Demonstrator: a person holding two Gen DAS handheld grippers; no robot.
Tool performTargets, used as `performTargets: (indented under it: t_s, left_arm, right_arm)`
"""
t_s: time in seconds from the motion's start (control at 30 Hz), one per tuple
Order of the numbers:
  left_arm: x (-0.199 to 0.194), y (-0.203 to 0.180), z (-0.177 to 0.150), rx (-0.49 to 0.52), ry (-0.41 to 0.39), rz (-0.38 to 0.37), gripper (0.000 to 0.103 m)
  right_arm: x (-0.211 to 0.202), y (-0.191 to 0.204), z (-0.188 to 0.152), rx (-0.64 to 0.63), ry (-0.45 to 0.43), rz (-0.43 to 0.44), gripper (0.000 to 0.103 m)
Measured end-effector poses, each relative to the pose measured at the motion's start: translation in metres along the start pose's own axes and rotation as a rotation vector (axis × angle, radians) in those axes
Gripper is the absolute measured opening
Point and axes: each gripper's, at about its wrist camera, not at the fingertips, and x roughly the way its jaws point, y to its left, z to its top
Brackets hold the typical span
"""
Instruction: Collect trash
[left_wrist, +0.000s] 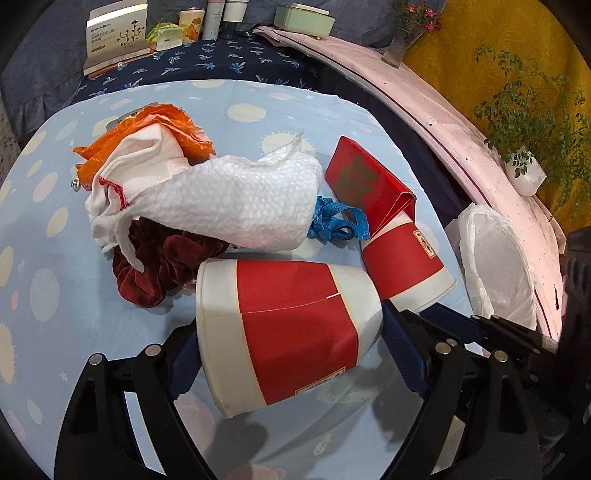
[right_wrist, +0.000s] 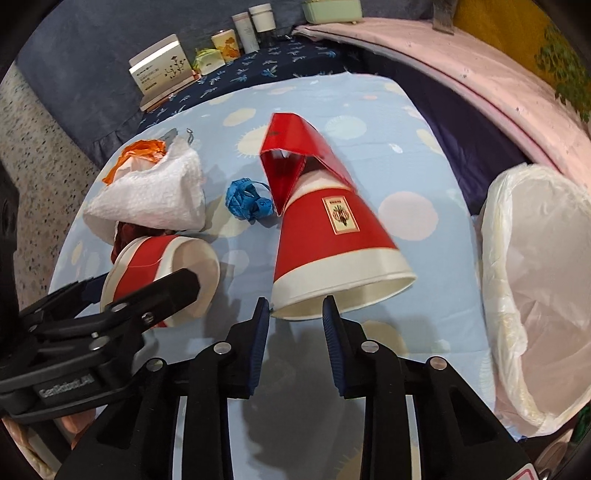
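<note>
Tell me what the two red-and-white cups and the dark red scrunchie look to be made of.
Cup between the left tool's fingers: coated paper, smooth with slight sheen; a side seam shows. Cup by the right tool: likely the same, with a thin rolled rim and printed label. Scrunchie: apparently velvet, soft gathered folds with plush sheen.

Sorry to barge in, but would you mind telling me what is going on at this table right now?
A person with a gripper in each hand is clearing trash off the blue cloth. The left gripper has its jaws wide around a tipped red-and-white paper cup, apparently gripping it. The right gripper hovers at the rim of a second cup, not yet pinching it. A lined bin waits at the table's edge; tissue and other scraps remain.
</note>
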Motion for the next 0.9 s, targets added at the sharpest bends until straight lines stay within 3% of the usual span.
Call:
performTargets:
  t_s: [0.27, 0.37, 0.4, 0.43, 0.5, 0.9]
  left_arm:
    - [-0.006, 0.005, 0.002, -0.015, -0.007, -0.012, 0.080]
    - [-0.008, 0.005, 0.002, -0.014, -0.007, -0.018, 0.073]
    - [-0.008, 0.005, 0.002, -0.010, -0.005, -0.019, 0.067]
    - [-0.007, 0.004, 0.002, -0.005, 0.003, -0.021, 0.067]
    - [-0.006, 0.003, 0.001, 0.002, 0.008, -0.022, 0.063]
    - [-0.011, -0.009, -0.007, 0.054, 0.006, -0.015, 0.063]
  right_arm:
    - [0.007, -0.003, 0.007, 0.040, -0.013, 0.031, 0.025]
    - [0.008, -0.006, 0.011, 0.053, -0.026, 0.026, 0.025]
    - [0.008, -0.006, 0.012, 0.051, -0.032, 0.021, 0.022]
    - [0.007, -0.007, 0.013, 0.048, -0.033, 0.022, 0.011]
    - [0.006, -0.006, 0.013, 0.041, -0.033, 0.021, 0.003]
    - [-0.043, -0.015, 0.016, 0.021, -0.162, -0.037, 0.003]
